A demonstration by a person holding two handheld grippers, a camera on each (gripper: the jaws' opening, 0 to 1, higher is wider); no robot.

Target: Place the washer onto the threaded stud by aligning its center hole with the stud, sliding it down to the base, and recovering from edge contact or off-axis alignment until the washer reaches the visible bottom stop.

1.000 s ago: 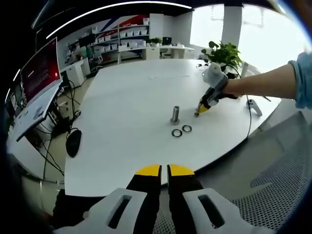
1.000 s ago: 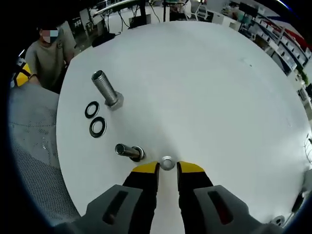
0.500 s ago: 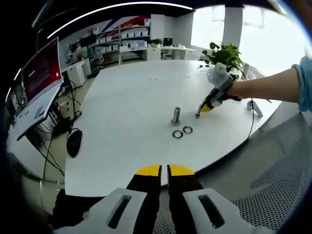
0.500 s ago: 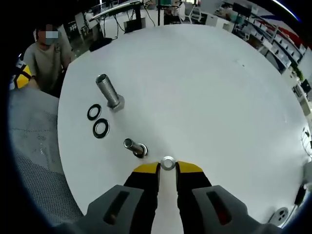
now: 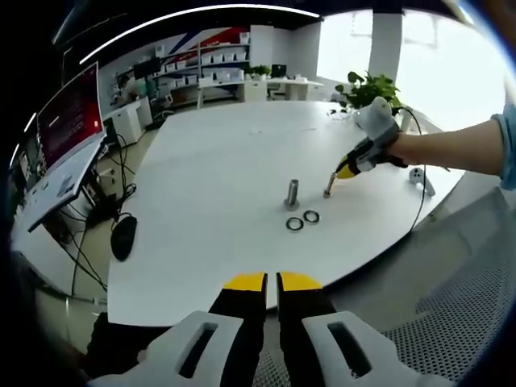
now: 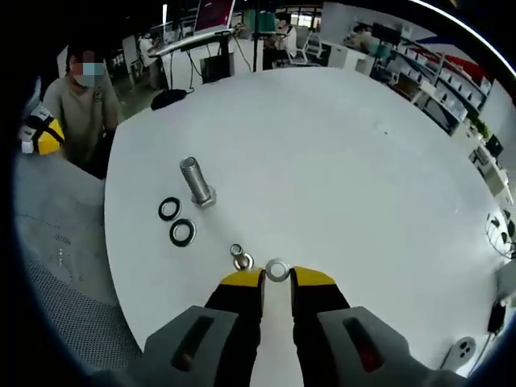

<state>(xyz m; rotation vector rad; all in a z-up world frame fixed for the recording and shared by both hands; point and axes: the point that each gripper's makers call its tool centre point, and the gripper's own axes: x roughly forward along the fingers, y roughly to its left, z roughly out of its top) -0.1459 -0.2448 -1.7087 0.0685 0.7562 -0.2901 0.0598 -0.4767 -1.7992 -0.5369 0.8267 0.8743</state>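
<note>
A tall threaded stud (image 5: 291, 193) stands upright on the white table (image 5: 218, 161), with two dark washers (image 5: 295, 223) lying just in front of it. A shorter bolt (image 5: 328, 185) stands to its right. My right gripper (image 5: 347, 171), held by a hand, hovers just above and beside that bolt. In the right gripper view my right gripper (image 6: 276, 278) is shut on a small silver washer (image 6: 277, 269), close to the short bolt (image 6: 238, 258). The tall stud (image 6: 197, 181) and the dark washers (image 6: 182, 232) lie further left. My left gripper (image 5: 272, 282) is shut and holds nothing, off the table's near edge.
A seated person (image 6: 81, 105) is at the table's left edge in the right gripper view, next to my left gripper (image 6: 36, 133). A potted plant (image 5: 372, 87) and a cable (image 5: 415, 189) are at the table's far right. A mouse (image 5: 122, 235) lies near the left edge.
My right gripper has lifted and drifted right of the short bolt, still with the silver washer in it. The left gripper, stud and dark washers have stayed put.
</note>
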